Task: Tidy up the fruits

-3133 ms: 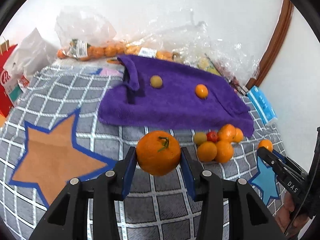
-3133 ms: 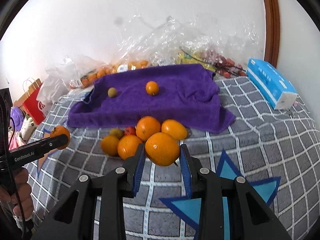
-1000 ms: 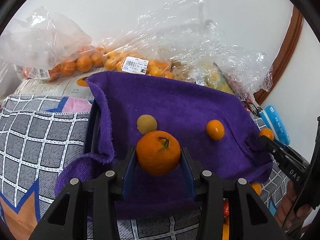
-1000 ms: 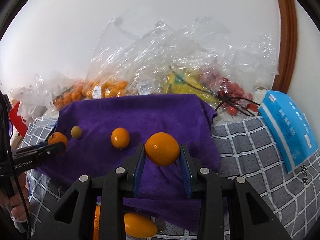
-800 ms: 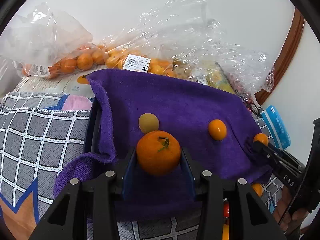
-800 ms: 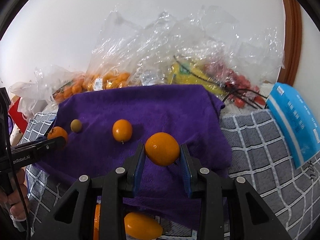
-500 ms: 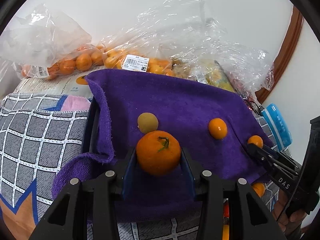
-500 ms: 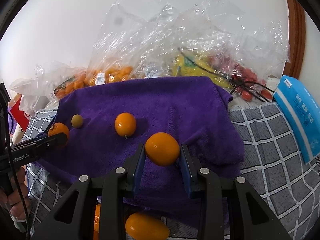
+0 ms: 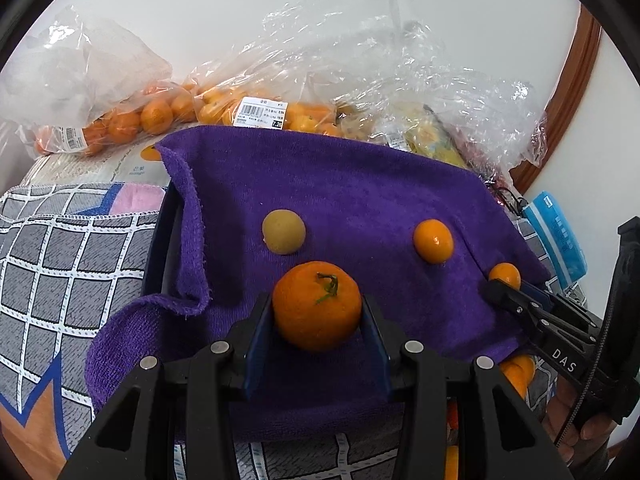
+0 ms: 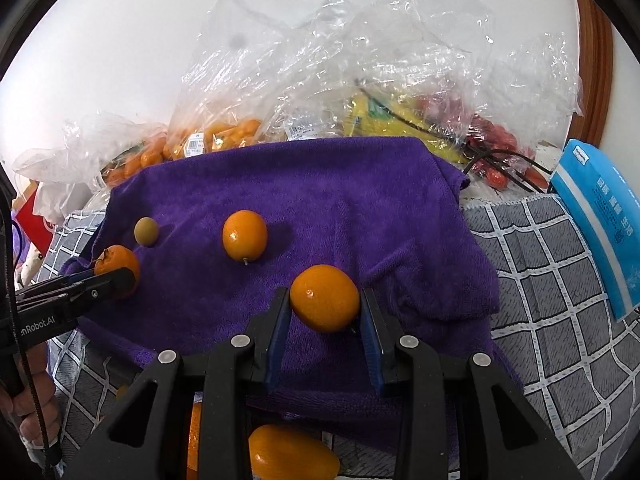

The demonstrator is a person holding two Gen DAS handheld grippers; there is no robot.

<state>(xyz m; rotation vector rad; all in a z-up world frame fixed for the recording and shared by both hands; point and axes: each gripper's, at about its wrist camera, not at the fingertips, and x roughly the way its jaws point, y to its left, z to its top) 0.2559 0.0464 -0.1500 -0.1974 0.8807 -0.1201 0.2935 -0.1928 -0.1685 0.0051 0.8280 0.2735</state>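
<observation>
The left gripper [image 9: 318,316] pinches a stemmed mandarin [image 9: 317,305] between its blue pads, held just above the near part of a purple towel [image 9: 360,184]. The right gripper [image 10: 325,314] pinches a smooth orange [image 10: 325,297] in the same way, over the right part of the same towel. Both grippers point forward and down at the towel. In the right wrist view the left gripper enters from the left edge, and a hand [image 10: 34,396] holds its handle low in the corner.

On the towel lie a small brownish-green fruit [image 9: 283,231] and a small orange [image 9: 433,240], apart from each other. The towel covers a dark tray [image 9: 160,240], whose edge shows at the left side. It rests on a grey checked cloth [image 9: 60,248] with star shapes. Near the front edge of the towel an oval yellow-orange fruit [image 10: 292,454] lies on the cloth.

Behind the towel, clear plastic bags [image 10: 320,60] with oranges and other fruits lean at a white wall [image 9: 240,8]. A blue pack [image 10: 600,220] lies at the right, and a brown wooden frame [image 10: 594,52] stands in the corner.
</observation>
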